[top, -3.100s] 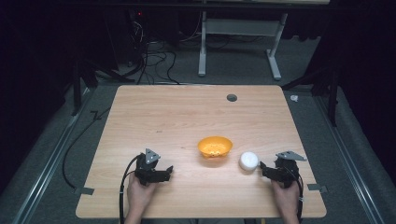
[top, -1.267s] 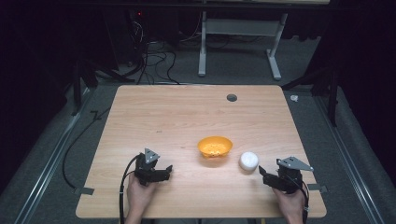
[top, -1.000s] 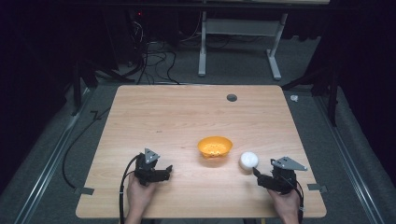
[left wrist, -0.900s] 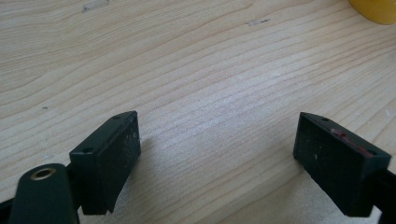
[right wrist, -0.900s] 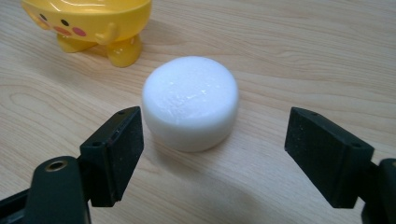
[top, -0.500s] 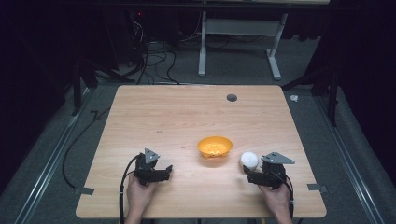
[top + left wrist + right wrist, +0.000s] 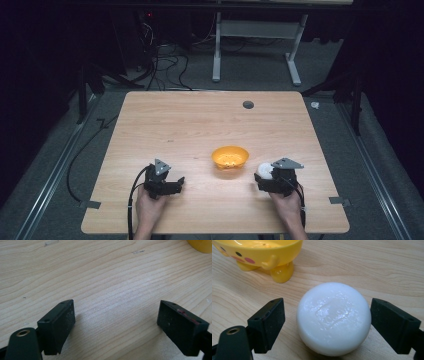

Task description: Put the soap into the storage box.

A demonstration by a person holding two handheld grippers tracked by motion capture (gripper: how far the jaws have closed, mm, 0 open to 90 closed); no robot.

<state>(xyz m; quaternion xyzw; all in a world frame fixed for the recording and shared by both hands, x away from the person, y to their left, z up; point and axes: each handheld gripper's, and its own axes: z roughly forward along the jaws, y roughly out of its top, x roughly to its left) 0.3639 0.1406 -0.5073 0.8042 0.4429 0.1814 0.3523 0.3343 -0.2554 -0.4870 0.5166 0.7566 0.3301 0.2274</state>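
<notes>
This looks like a lab or a test room, not a home. A plain wooden desk point(image 7: 210, 130) stands alone on grey carpet point(image 7: 250, 70), with dark black curtains point(image 7: 395, 75) hanging around it. Black cables point(image 7: 165, 60) lie in a messy pile on the floor behind the desk, near the white metal legs of a stand point(image 7: 255, 45). Bits of grey tape point(image 7: 338, 201) are stuck at the desk's front corners, and metal rails point(image 7: 47, 175) run along the floor beside it.
</notes>
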